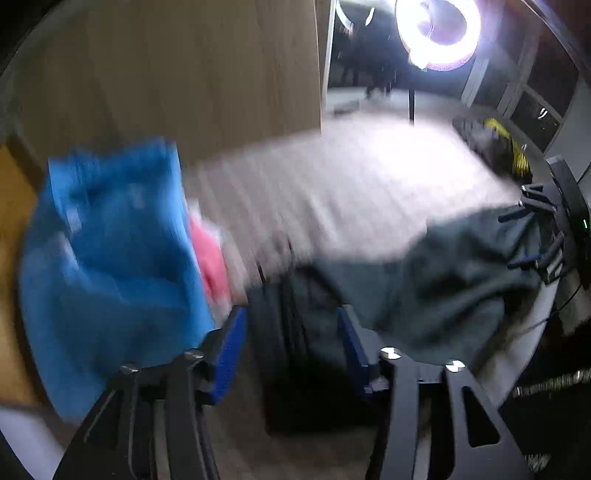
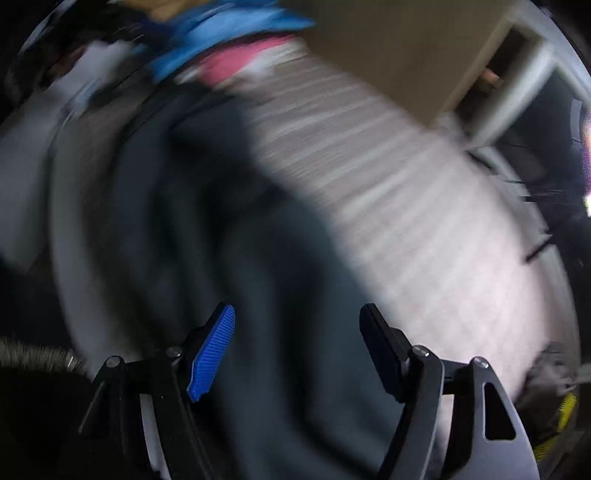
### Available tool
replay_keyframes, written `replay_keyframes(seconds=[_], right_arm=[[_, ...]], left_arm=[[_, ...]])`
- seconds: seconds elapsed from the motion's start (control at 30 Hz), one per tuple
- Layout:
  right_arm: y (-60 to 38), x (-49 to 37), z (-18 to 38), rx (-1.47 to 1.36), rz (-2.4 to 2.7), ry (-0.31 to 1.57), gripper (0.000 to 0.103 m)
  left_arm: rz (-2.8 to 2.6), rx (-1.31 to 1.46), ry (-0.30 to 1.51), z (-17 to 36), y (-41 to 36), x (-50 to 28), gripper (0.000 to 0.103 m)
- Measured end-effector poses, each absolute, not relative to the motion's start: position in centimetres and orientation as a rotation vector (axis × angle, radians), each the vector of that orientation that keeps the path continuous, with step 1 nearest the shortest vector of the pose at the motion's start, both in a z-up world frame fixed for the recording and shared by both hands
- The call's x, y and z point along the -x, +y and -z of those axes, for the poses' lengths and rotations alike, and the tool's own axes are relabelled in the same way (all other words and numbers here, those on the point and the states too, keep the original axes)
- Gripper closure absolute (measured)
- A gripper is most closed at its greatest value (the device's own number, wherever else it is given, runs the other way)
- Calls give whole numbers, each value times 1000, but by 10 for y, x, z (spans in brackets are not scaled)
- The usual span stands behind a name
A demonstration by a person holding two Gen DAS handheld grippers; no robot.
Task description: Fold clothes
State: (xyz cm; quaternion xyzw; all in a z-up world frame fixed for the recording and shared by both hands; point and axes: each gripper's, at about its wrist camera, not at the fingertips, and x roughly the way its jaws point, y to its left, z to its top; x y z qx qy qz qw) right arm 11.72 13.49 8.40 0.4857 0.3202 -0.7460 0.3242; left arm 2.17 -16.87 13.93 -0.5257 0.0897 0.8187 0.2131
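A dark grey garment point(image 1: 436, 284) lies crumpled on the pale striped bed surface point(image 1: 351, 184). It also shows in the right wrist view point(image 2: 229, 229) as a long dark shape. My left gripper point(image 1: 291, 343) is open and empty, just above the garment's near edge. My right gripper point(image 2: 299, 343) is open and empty over the garment; it also shows in the left wrist view point(image 1: 532, 236) at the garment's far right end. A blue cloth point(image 1: 110, 266) and a pink cloth point(image 1: 210, 258) lie at the left. Both views are motion-blurred.
A wooden cabinet panel point(image 1: 177, 74) stands behind the bed. A bright ring light point(image 1: 439, 33) on a stand shines at the back right. A dark bag with yellow trim point(image 1: 495, 147) lies at the bed's far right. The blue cloth point(image 2: 229, 33) and pink cloth point(image 2: 251, 55) show at the top of the right wrist view.
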Motion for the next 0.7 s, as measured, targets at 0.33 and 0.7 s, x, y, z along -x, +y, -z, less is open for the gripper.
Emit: replay_keyframes(seconds=[0.33,0.7], right_arm=[[117,-175,-19,-1306,1884,909,39],[162,-109,-86,-1336,2040,678,100]], left_arm=[[-2001,1609,-40,-67,-119,-56,62],[-2114,1359,-43,-148,-97,-6,101]])
